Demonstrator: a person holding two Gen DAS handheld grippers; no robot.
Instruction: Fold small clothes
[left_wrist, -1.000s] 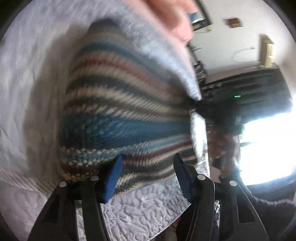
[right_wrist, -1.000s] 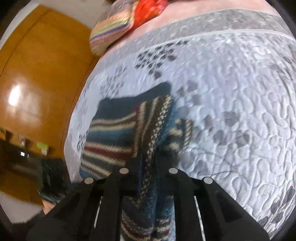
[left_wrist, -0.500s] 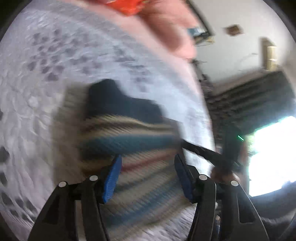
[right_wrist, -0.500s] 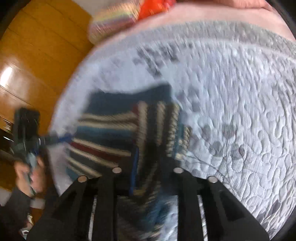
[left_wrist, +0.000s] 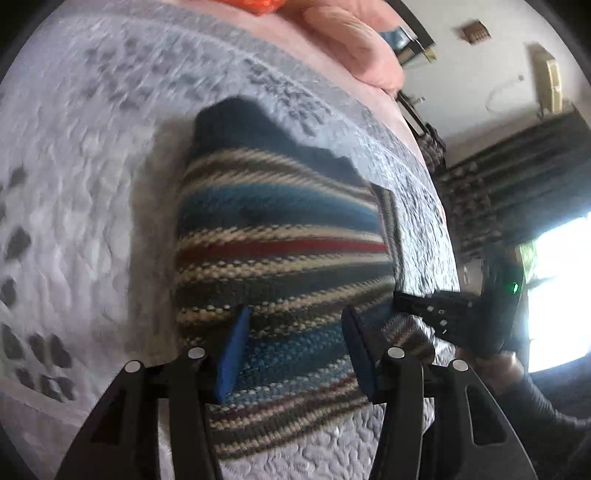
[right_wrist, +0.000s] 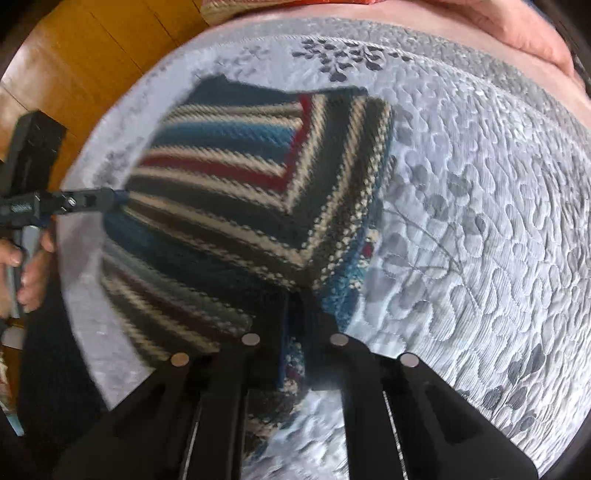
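The striped sweater (left_wrist: 280, 236), hanging lifted a second ago, now lies flat on the bed (left_wrist: 74, 184); its right side is folded inward. The left tongs (left_wrist: 295, 332) have dropped low over its near hem.

A grey quilted bedspread (right_wrist: 480, 192) carries a striped knit garment (right_wrist: 236, 192).

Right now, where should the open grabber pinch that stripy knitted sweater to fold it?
Probably the striped knit sweater's near hem edge, coming in low from the near side. That edge lies flat on the grey quilted bedspread just under the open left gripper, while the right gripper is shut on its folded corner.
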